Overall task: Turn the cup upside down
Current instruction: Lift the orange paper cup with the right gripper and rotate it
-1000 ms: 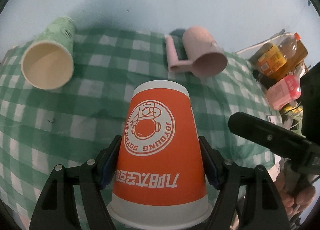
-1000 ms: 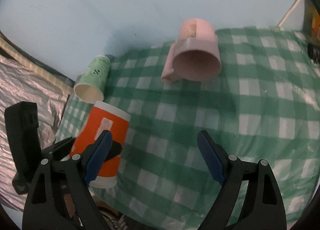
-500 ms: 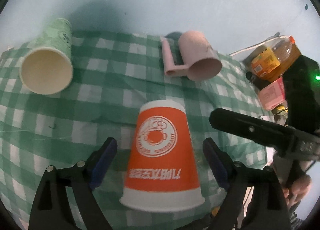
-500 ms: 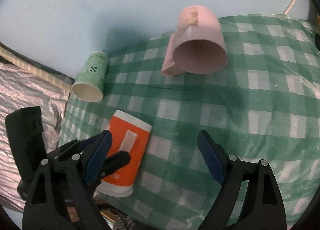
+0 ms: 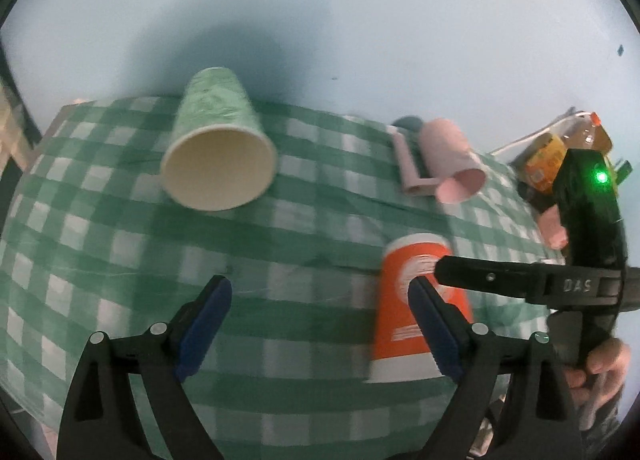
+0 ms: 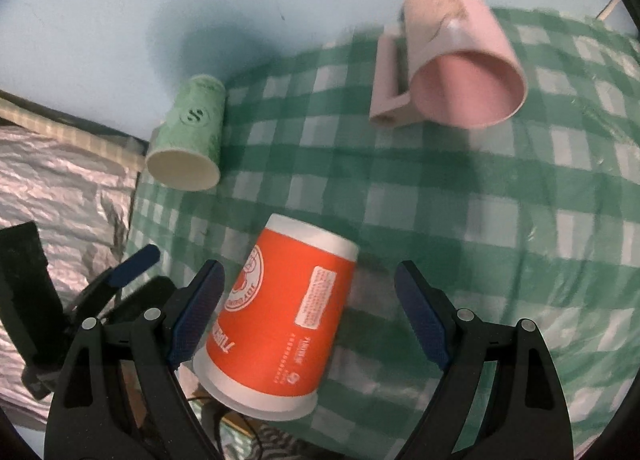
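Note:
An orange paper cup (image 6: 280, 320) stands upside down, rim on the green checked cloth (image 6: 500, 227) near the front edge; it also shows in the left wrist view (image 5: 404, 300). My right gripper (image 6: 308, 316) is open, its jaws on either side of the orange cup and apart from it. My left gripper (image 5: 320, 324) is open and empty, to the left of the orange cup. A green paper cup (image 5: 216, 147) lies on its side, mouth toward me; it also shows in the right wrist view (image 6: 186, 143). A pink mug (image 6: 456, 59) lies on its side too, also in the left wrist view (image 5: 444, 159).
A drink bottle (image 5: 592, 135), a yellow box (image 5: 546, 159) and a pink pack (image 5: 554, 227) crowd the table's right end. Silver foil sheeting (image 6: 60, 187) lies beyond the cloth's left edge. A pale blue wall (image 5: 360, 19) stands behind the table.
My left gripper opened, let go of the orange cup, and swung left toward the green cup. My right gripper moved in so its open jaws flank the orange cup.

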A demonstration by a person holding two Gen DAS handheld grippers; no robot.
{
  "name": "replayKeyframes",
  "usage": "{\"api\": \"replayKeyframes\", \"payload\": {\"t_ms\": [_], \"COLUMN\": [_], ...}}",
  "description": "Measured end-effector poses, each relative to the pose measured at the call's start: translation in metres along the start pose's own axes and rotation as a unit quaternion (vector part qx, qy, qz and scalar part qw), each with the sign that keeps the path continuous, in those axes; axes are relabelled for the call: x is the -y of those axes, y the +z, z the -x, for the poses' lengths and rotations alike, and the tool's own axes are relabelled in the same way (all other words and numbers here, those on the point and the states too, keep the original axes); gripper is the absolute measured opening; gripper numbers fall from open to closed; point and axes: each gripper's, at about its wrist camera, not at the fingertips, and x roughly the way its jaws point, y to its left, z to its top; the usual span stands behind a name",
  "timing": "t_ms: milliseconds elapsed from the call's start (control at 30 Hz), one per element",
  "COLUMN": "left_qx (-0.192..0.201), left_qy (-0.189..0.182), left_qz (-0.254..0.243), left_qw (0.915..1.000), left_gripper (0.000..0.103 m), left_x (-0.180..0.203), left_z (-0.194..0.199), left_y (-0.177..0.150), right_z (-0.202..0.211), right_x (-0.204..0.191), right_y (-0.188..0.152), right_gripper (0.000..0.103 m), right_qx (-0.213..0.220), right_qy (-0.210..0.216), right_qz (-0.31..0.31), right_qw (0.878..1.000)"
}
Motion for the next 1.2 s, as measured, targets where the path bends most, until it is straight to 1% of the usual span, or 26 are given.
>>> {"api": "replayKeyframes", "payload": {"t_ms": [100, 300, 467, 567, 633, 667, 733, 833, 933, 1000, 1133, 1200], "left_qx": [0.004, 0.004, 0.012, 0.013, 0.014, 0.013, 0.013, 0.009, 0.007, 0.008, 0.012, 0.016], "left_qy": [0.013, -0.004, 0.006, 0.003, 0.000, 0.001, 0.002, 0.001, 0.004, 0.003, 0.002, 0.004], "left_qz": [0.004, 0.021, 0.016, 0.019, 0.020, 0.019, 0.021, 0.021, 0.020, 0.019, 0.018, 0.016], "left_qw": [0.9999, 0.9998, 0.9998, 0.9997, 0.9997, 0.9997, 0.9997, 0.9997, 0.9998, 0.9998, 0.9998, 0.9997], "left_gripper": [0.091, 0.091, 0.091, 0.091, 0.091, 0.091, 0.091, 0.091, 0.091, 0.091, 0.091, 0.091], "left_x": [-0.012, -0.027, -0.028, -0.029, -0.029, -0.029, -0.029, -0.029, -0.026, -0.024, -0.020, -0.016], "left_z": [-0.004, -0.008, -0.004, -0.004, -0.004, -0.004, -0.004, -0.006, -0.006, -0.005, -0.002, -0.001], "left_y": [-0.001, -0.004, -0.008, -0.010, -0.010, -0.011, -0.011, -0.011, -0.011, -0.011, -0.010, -0.009], "right_z": [-0.010, -0.026, -0.038, -0.044, -0.045, -0.046, -0.047, -0.044, -0.040, -0.033, -0.019, -0.009], "right_x": [-0.011, -0.028, -0.024, -0.021, -0.021, -0.021, -0.019, -0.018, -0.013, -0.009, -0.010, -0.013], "right_y": [0.002, 0.002, 0.002, 0.003, 0.003, 0.004, 0.004, 0.005, 0.004, 0.003, -0.002, -0.007], "right_gripper": [0.086, 0.086, 0.086, 0.086, 0.084, 0.078, 0.076, 0.072, 0.071, 0.071, 0.071, 0.071], "right_qx": [-0.021, -0.053, -0.078, -0.095, -0.097, -0.097, -0.101, -0.095, -0.091, -0.077, -0.052, -0.028], "right_qy": [-0.014, -0.036, -0.048, -0.043, -0.044, -0.039, -0.032, -0.028, -0.010, 0.003, 0.017, 0.018], "right_qz": [0.007, 0.020, 0.006, -0.002, -0.003, -0.002, -0.007, 0.001, -0.001, -0.003, 0.014, 0.031], "right_qw": [1.000, 0.998, 0.996, 0.995, 0.994, 0.994, 0.994, 0.995, 0.996, 0.997, 0.998, 0.999]}}
